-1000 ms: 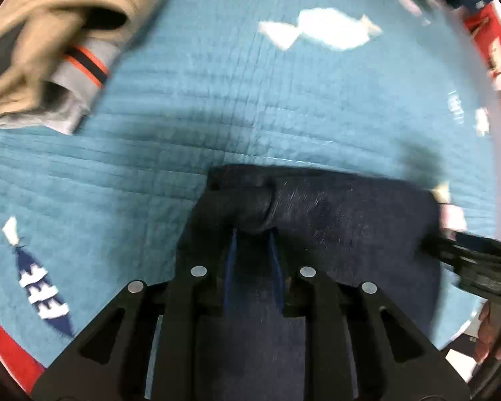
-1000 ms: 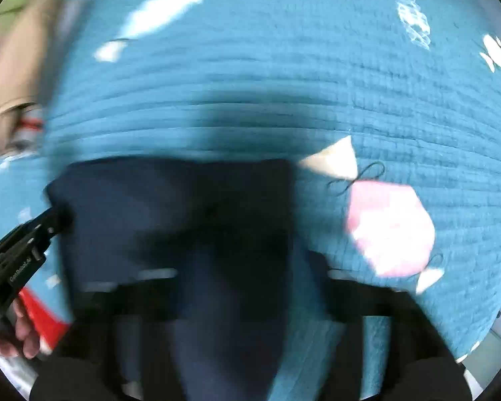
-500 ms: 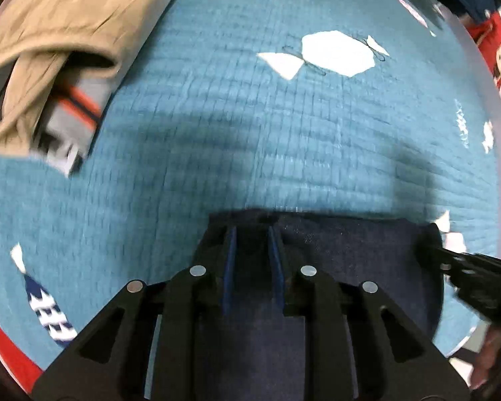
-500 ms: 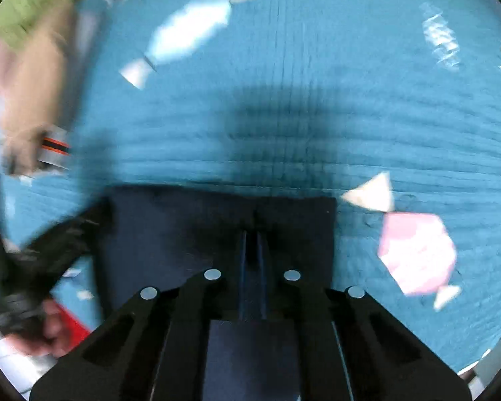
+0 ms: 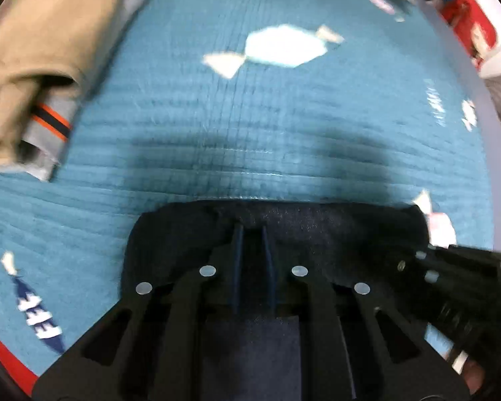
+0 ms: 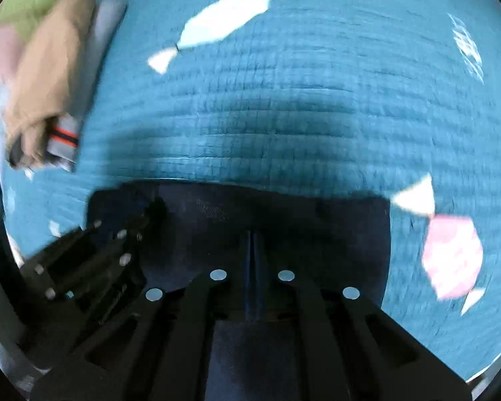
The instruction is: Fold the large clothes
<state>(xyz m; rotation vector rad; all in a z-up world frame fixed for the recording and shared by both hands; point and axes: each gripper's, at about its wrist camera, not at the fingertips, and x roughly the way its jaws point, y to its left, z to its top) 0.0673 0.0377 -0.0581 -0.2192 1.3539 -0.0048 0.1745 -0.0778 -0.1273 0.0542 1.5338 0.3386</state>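
A dark navy garment (image 5: 334,230) lies on the teal quilted blanket (image 5: 250,117), folded into a broad rectangle. My left gripper (image 5: 252,230) is shut on its far edge near the left corner. My right gripper (image 6: 253,234) is shut on the same far edge of the garment (image 6: 284,214) near the right side. Each gripper shows in the other's view: the right one (image 5: 451,277) at the garment's right end, the left one (image 6: 117,240) at its left end.
A pile of folded clothes, tan over grey with an orange stripe (image 5: 40,67), lies at the far left and also shows in the right wrist view (image 6: 50,77). White and pink candy shapes are printed on the blanket (image 6: 451,257). The blanket's edge and red items (image 5: 467,20) are far right.
Both grippers have drawn the navy garment's far edge back toward the near side. The fabric bunch at the left gripper has flattened, and more bare blanket shows beyond the garment.
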